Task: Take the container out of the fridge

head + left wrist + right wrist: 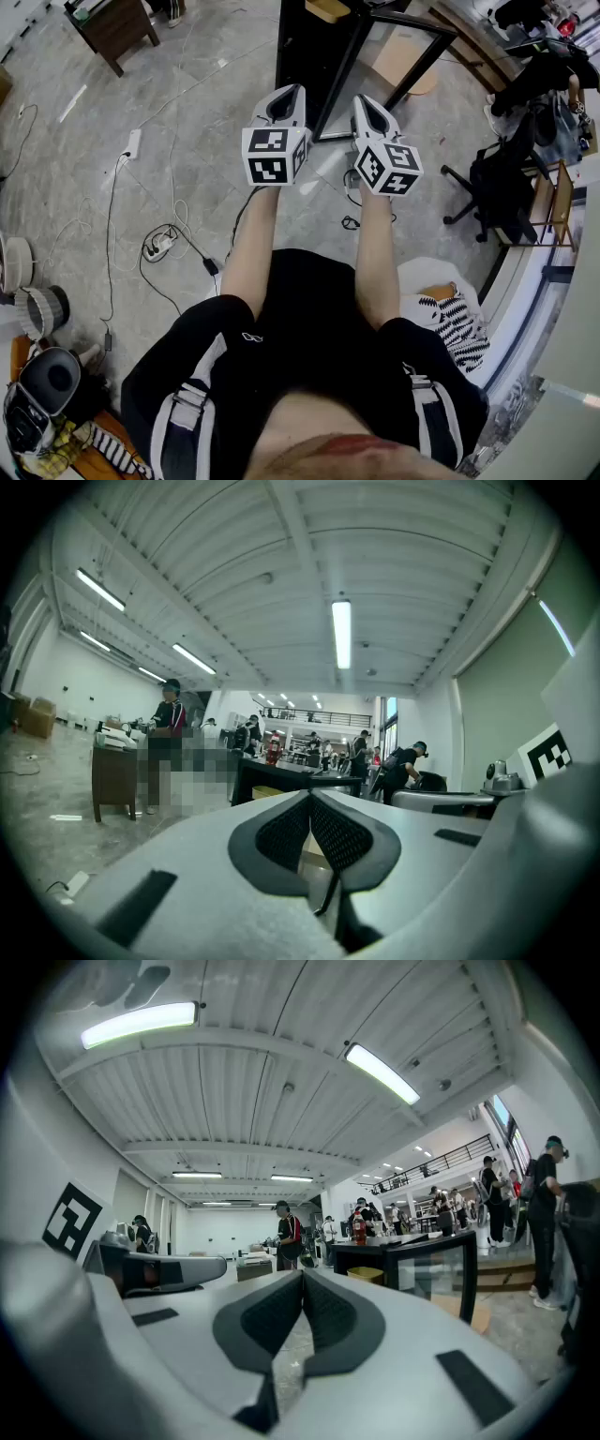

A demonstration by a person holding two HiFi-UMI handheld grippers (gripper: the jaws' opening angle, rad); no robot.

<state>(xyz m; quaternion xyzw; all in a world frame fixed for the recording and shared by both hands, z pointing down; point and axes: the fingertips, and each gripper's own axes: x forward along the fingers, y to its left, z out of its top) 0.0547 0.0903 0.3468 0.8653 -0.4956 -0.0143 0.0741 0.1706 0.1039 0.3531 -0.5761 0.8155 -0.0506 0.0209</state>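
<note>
While closed and empty, hand-held grippers before black cabinet.

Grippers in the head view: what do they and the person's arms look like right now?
Both the left gripper and right gripper have pale grey, tapering shells, each with a white cube of black square markers. Their own views show dark mesh-textured pads lining the jaws. No cables show. The person wears a black short-sleeved top with white sleeve stripes.

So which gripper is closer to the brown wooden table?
Left. The left gripper is off to the right of the wooden table. The right gripper is farther right, on the left gripper's other side.
</note>
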